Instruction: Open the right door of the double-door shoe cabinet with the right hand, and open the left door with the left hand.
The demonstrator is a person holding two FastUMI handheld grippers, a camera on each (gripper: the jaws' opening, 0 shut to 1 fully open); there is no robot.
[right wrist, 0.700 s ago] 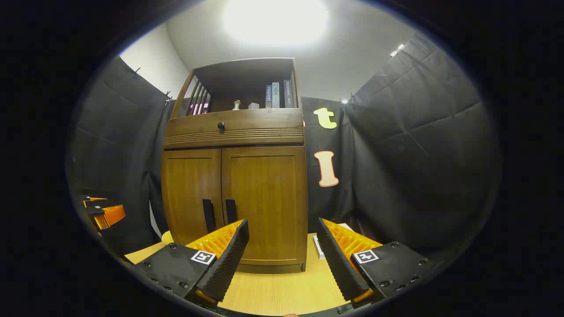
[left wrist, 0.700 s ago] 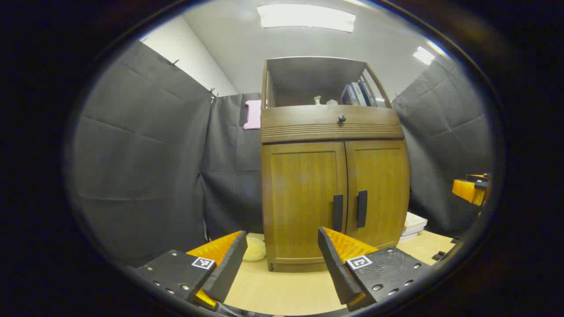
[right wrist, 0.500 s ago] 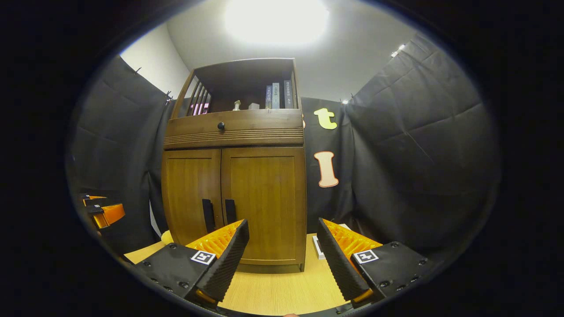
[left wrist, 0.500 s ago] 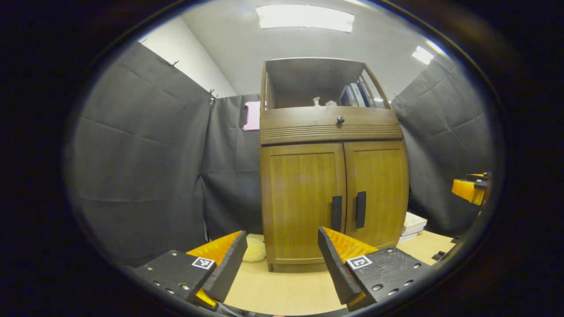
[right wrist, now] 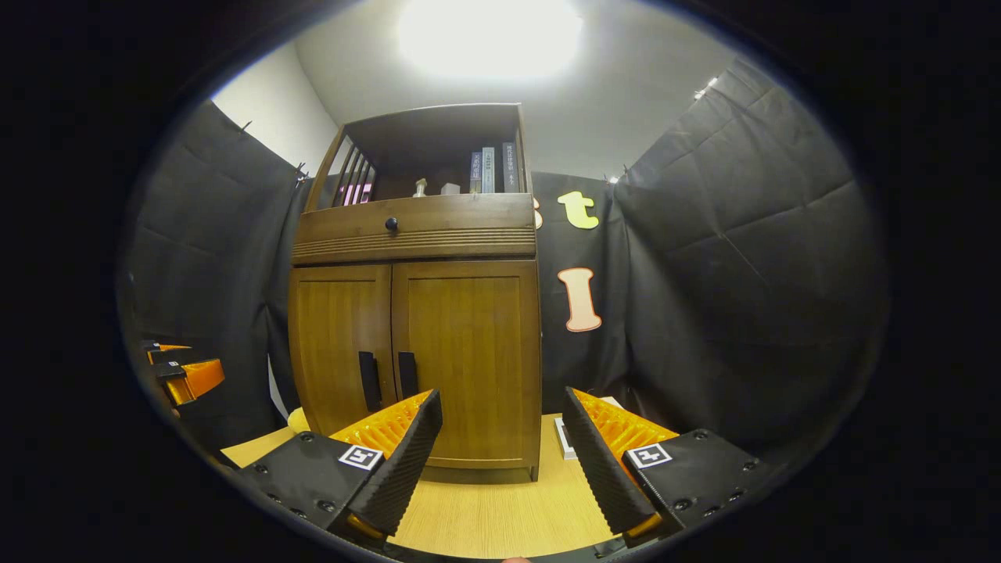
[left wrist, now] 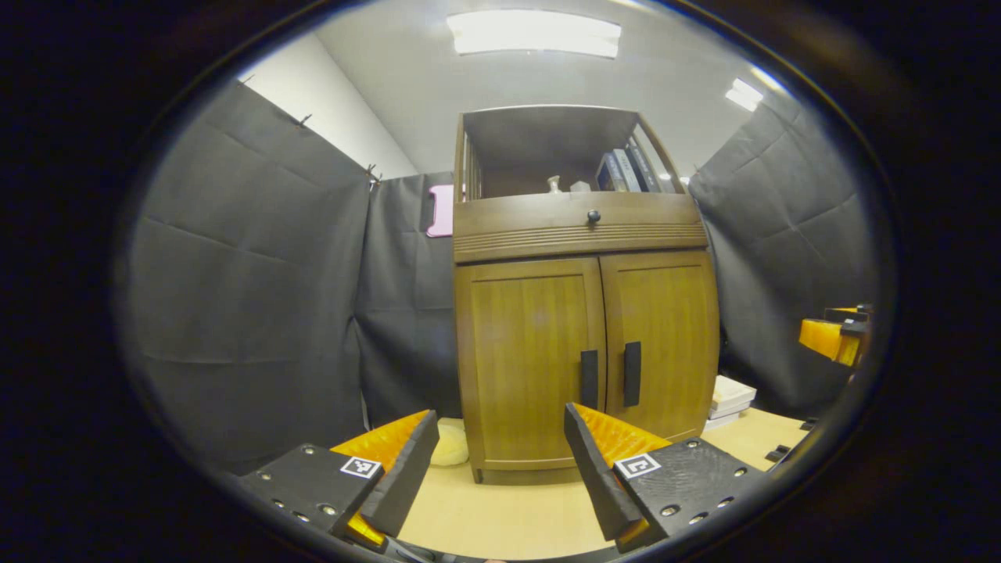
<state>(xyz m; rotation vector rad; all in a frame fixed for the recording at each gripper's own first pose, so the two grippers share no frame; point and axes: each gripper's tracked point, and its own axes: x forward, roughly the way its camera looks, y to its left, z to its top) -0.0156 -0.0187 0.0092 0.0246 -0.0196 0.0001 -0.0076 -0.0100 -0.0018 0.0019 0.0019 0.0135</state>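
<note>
Both my grippers are released, jaws spread wide and holding nothing: my left gripper and my right gripper each point at the cabinet from well apart, touching no part of it.

The brown wooden double-door shoe cabinet stands upright on the tabletop against the booth wall. Both doors are closed. The left door and the right door are flat framed panels with vertical grain, meeting at a centre seam. A dark vertical bar handle sits on each side of that seam: the left handle and the right handle. Above the doors runs a grooved band with a drawer front carrying a small dark round knob. The top is an open shelf holding upright books and two small pale objects I cannot identify.

The pale wooden tabletop carries the cabinet. A stack of white books lies just beside its right side; a pale rounded object lies at its left foot. Black cloth encloses the booth, under a white ceiling with a bright light panel.
</note>
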